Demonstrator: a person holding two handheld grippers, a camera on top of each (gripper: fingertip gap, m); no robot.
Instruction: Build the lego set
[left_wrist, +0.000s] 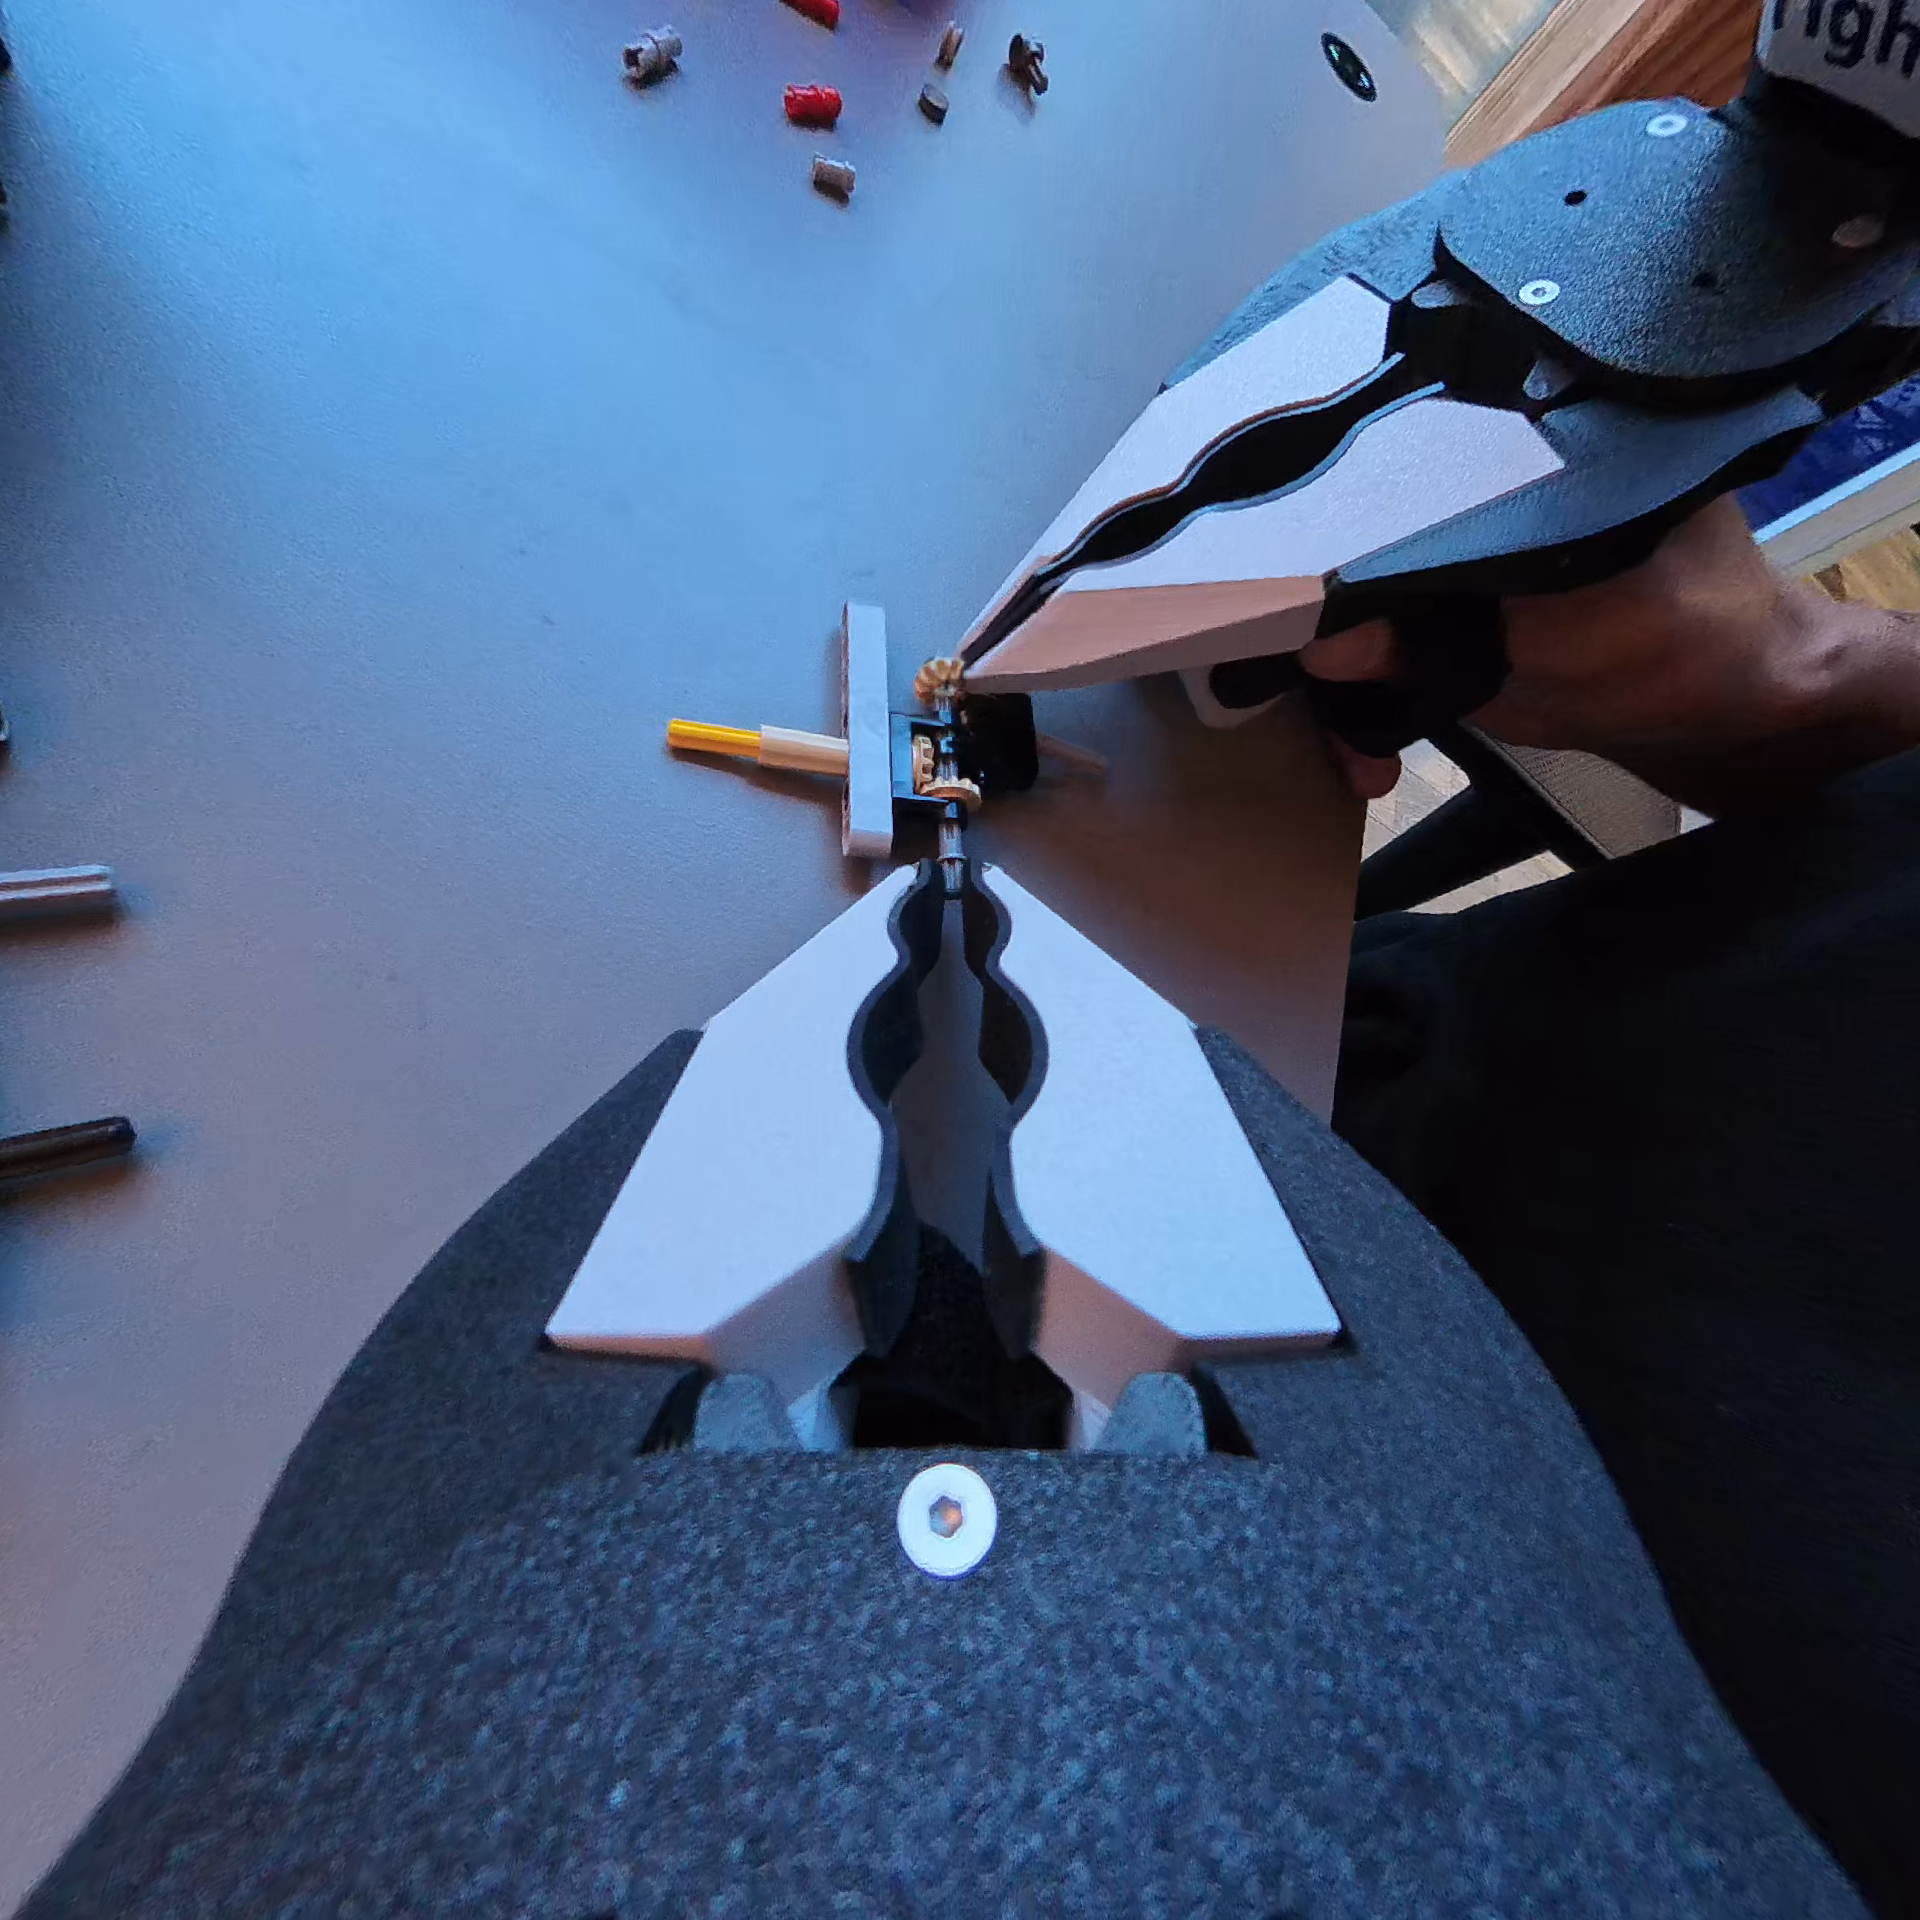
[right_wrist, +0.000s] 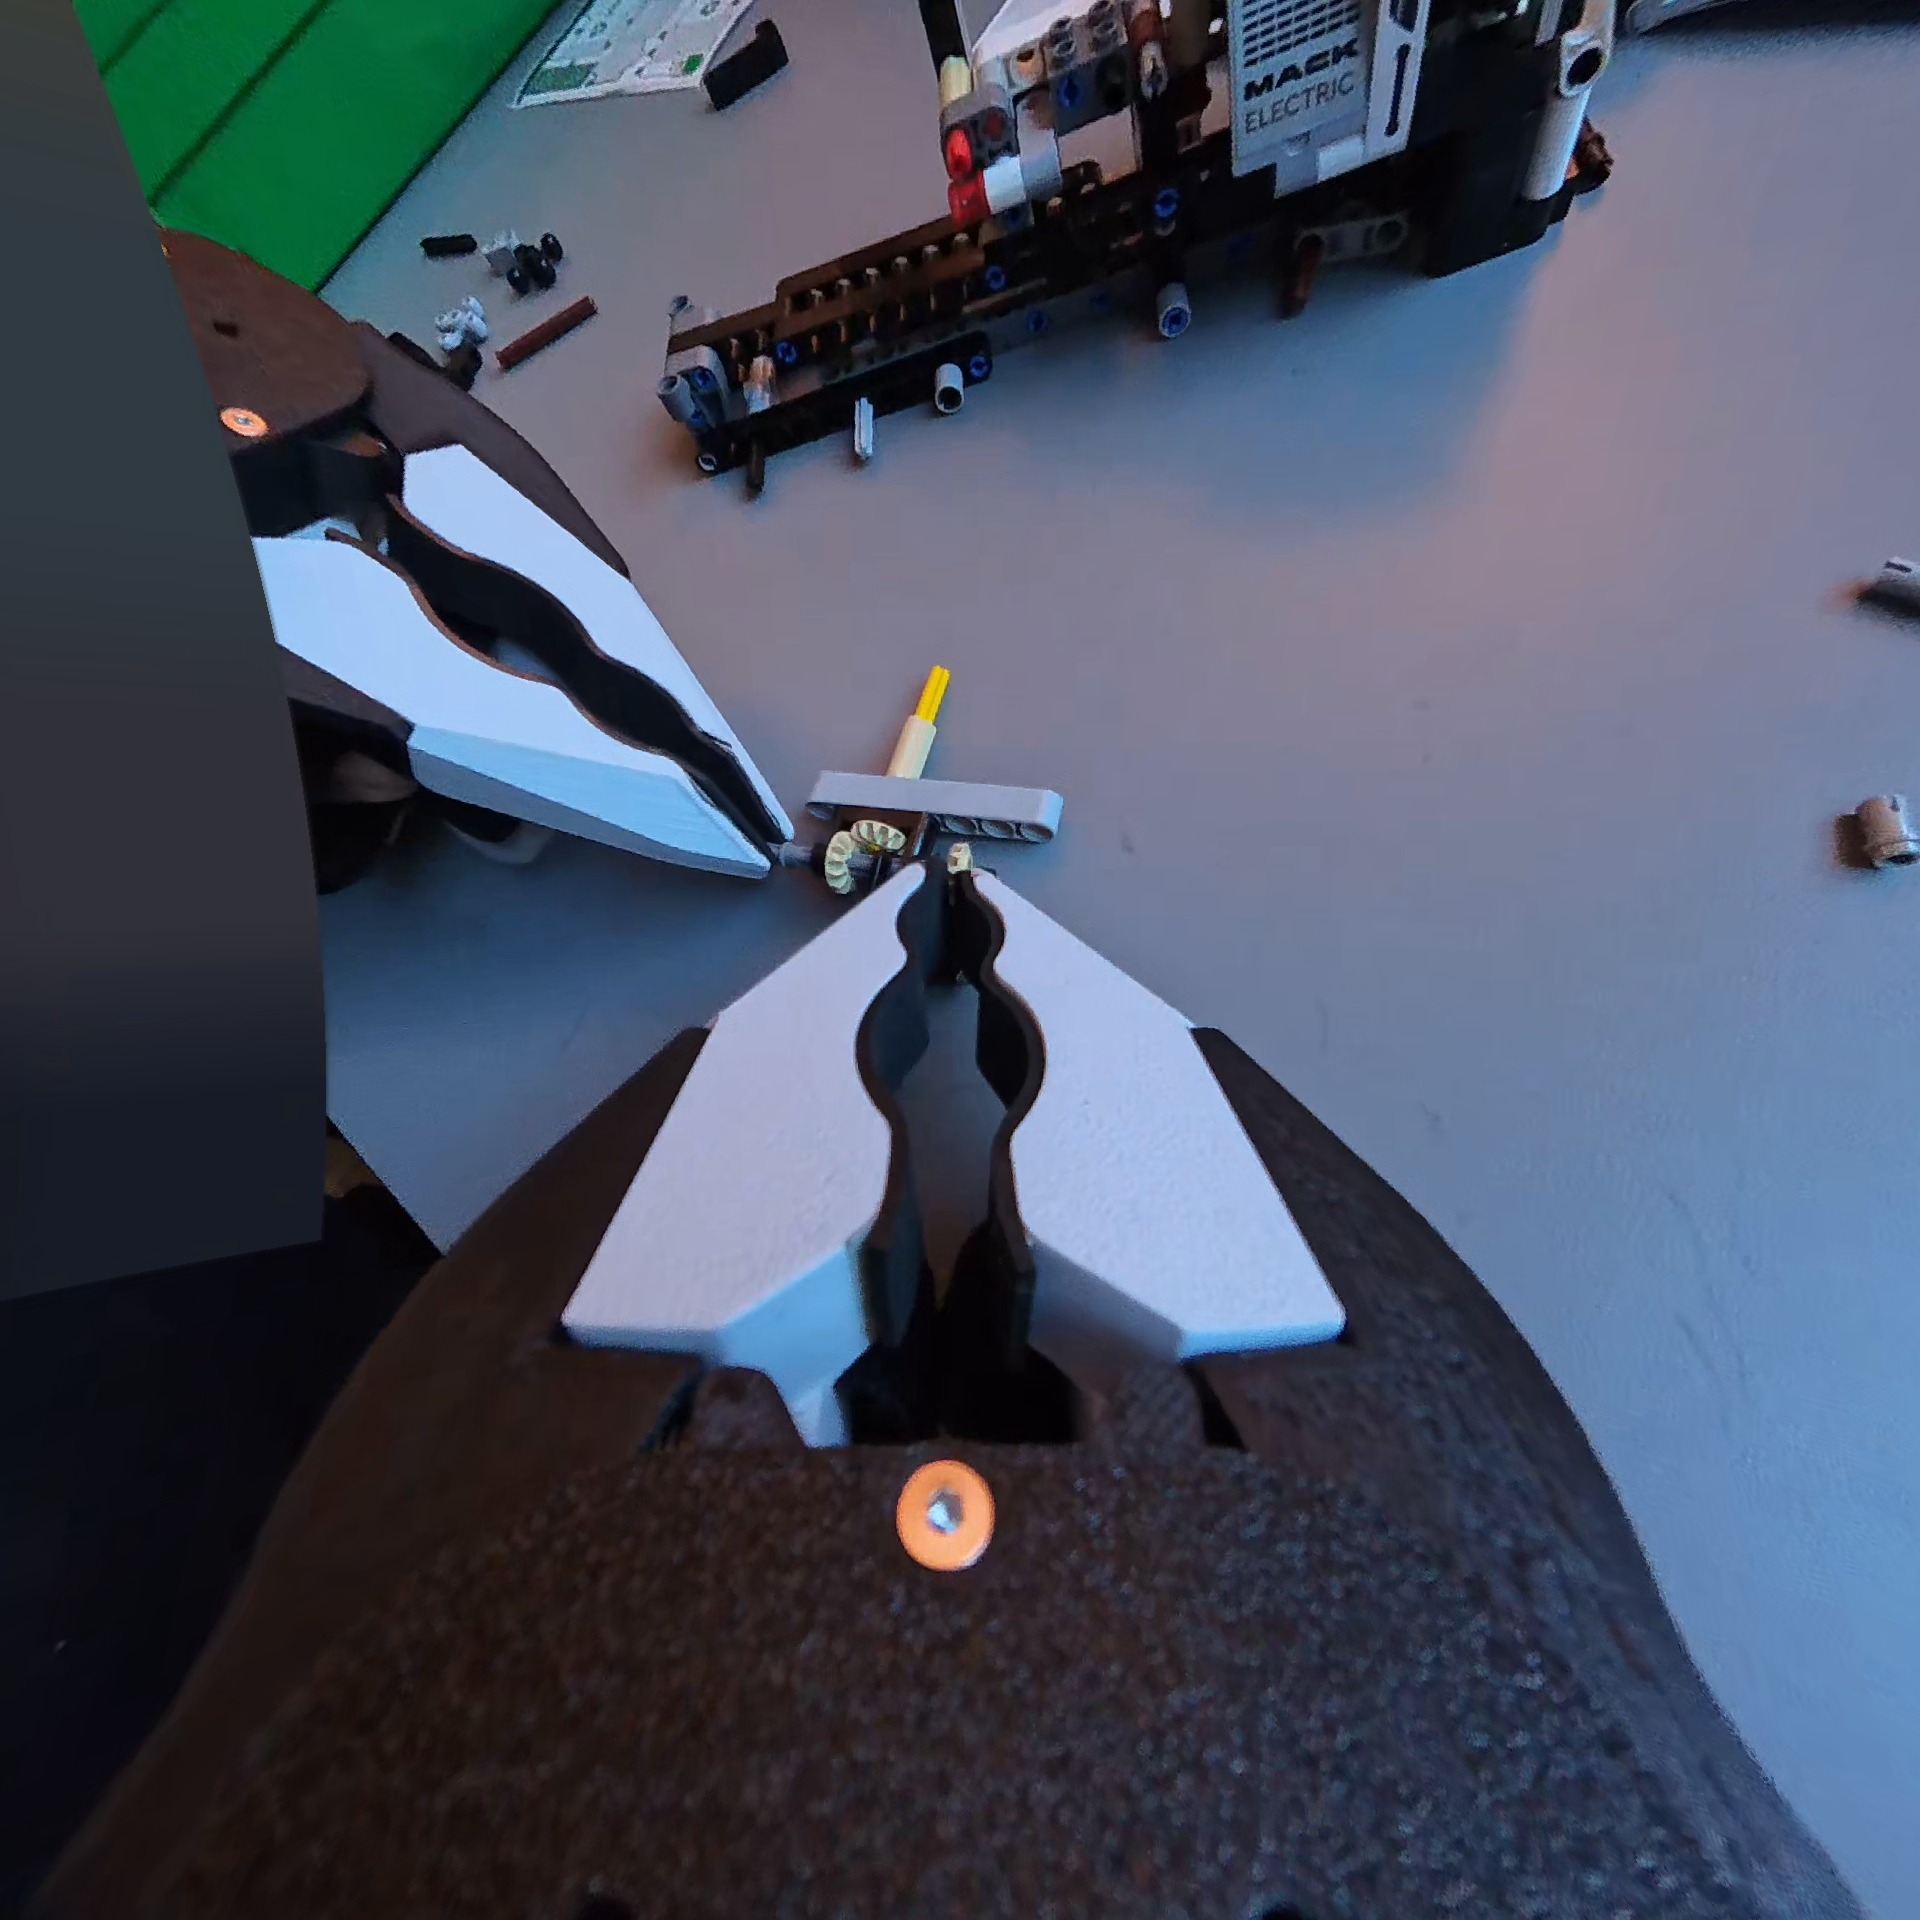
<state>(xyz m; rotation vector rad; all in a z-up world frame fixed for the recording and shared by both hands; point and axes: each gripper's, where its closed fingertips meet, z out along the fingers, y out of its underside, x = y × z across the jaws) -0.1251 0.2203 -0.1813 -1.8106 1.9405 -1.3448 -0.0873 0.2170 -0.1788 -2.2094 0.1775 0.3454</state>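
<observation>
A small gear assembly (left_wrist: 966, 748) lies on the table: a grey beam (left_wrist: 868, 727), a black frame, tan bevel gears and a yellow axle (left_wrist: 712, 736) in a tan sleeve. My left gripper (left_wrist: 948, 873) is shut on the end of the assembly's thin grey axle (left_wrist: 950, 844). My right gripper (left_wrist: 961, 665) comes in from the upper right, shut on a small tan gear (left_wrist: 938, 677) at the axle's far end. In the right wrist view my right gripper (right_wrist: 951, 873) pinches that gear (right_wrist: 958, 858) beside the grey beam (right_wrist: 935, 805). The left gripper (right_wrist: 774, 847) holds the axle from the left.
A partly built truck model (right_wrist: 1247, 156) stands at the back of the table, with an instruction sheet (right_wrist: 634, 42) and loose pins (right_wrist: 520, 260) near it. Loose red pieces (left_wrist: 810, 104) and small brown and grey ones lie beyond the assembly. The table edge (left_wrist: 1351, 831) is close by. Spacing between my two grippers at the tips: around 4 cm.
</observation>
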